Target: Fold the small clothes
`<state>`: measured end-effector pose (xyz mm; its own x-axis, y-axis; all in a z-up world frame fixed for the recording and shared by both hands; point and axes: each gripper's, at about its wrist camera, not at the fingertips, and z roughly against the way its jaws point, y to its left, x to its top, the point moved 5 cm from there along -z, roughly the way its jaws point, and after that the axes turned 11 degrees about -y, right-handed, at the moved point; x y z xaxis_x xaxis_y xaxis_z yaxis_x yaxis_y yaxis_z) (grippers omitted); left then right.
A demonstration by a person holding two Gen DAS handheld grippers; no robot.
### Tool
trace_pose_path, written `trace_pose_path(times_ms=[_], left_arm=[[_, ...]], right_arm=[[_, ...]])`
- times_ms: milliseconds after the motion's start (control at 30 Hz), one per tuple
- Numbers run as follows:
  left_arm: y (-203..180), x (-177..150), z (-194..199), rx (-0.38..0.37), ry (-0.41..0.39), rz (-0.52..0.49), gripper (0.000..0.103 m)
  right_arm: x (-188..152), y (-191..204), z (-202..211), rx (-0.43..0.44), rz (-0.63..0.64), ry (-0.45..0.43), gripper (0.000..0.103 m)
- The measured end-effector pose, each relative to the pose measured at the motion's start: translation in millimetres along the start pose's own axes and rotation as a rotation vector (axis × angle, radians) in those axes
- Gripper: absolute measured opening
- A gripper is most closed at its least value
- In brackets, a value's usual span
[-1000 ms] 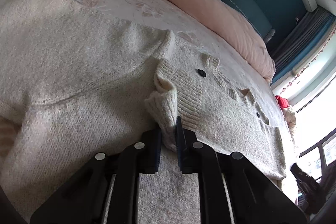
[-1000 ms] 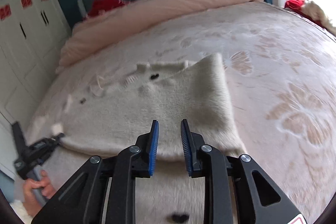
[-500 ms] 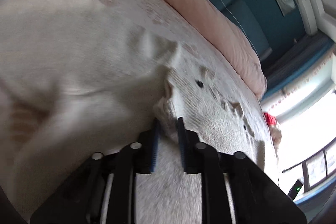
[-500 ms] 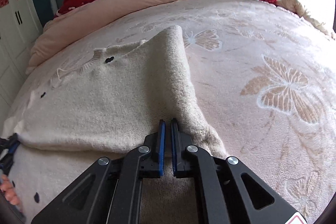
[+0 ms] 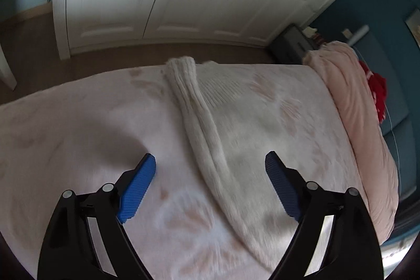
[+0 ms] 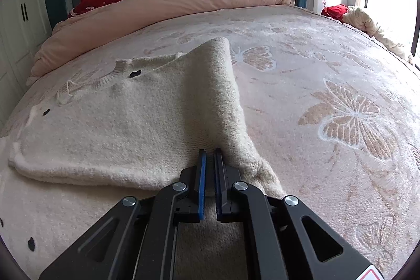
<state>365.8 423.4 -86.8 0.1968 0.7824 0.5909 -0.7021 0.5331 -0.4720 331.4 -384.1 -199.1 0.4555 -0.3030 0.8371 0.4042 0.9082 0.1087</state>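
The right tongs [image 6: 208, 175] pinch the cream sweater's [image 6: 126, 127] raised edge on the bed [image 6: 328, 75] to carry a fold, while the left tongs [image 5: 210, 185], jaws just opened wide and empty, hover over its sleeve [image 5: 197, 106].

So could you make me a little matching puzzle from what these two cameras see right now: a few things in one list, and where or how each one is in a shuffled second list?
Things:
1. left gripper
2. right gripper
3. long ribbed cream knit sleeve
4. rolled pale pink quilt

States:
A. lying stretched out on the bedspread
B. heaped at the head of the bed
C. jaws wide apart, nothing held
D. pinched shut on a fold of the fuzzy cream sweater

Pairs: 1-C, 2-D, 3-A, 4-B
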Motion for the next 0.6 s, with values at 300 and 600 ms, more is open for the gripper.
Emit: trace_pose_path(times_ms=[300, 600], left_arm=[[-72.3, 13.0, 26.7, -0.130, -0.102, -0.166, 0.010], [-292.4, -136.3, 207.6, -0.695, -0.089, -0.541, 0.012]], right_arm=[[-1.6, 3.2, -2.2, -0.020, 0.023, -0.012, 0.004], [-1.5, 1.1, -1.6, -0.003, 0.002, -0.021, 0.004]])
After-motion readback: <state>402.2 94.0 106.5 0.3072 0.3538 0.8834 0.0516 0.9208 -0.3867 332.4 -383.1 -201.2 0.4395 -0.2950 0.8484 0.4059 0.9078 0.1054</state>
